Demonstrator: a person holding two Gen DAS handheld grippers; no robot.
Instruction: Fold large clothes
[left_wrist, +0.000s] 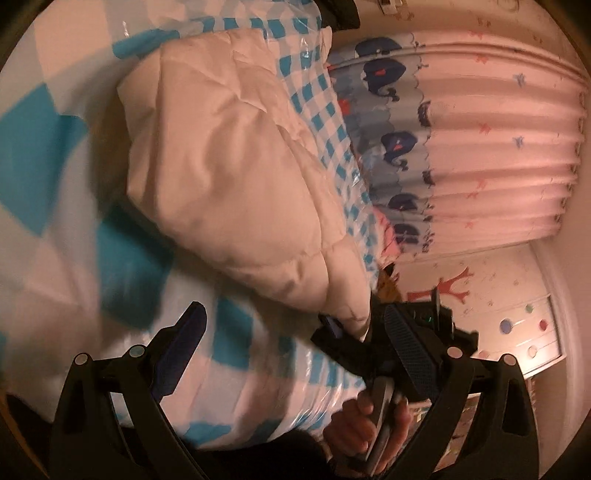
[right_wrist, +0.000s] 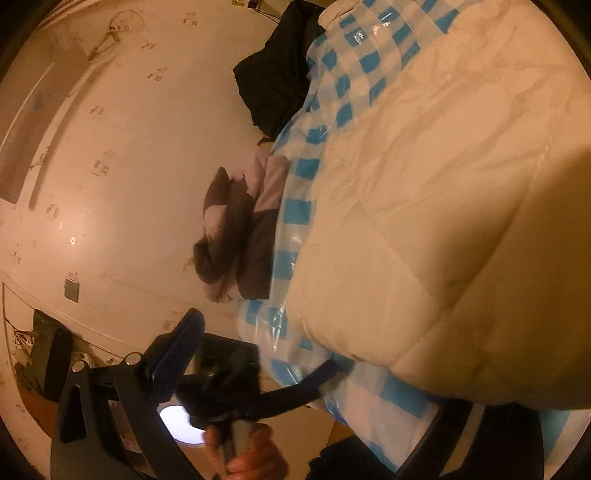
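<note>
We see the cream padded jacket lying bunched on the blue-checked bed cover, its long axis running from the near right corner up toward the far left in the left wrist view. The left tongs stand wide apart, holding nothing, just short of the jacket's near end. The right tongs sit at that same near corner and seem clamped on the jacket's edge, though the bite is partly hidden. We judge the right hand is nearer, so the left tongs need to reach forward and leftward.
</note>
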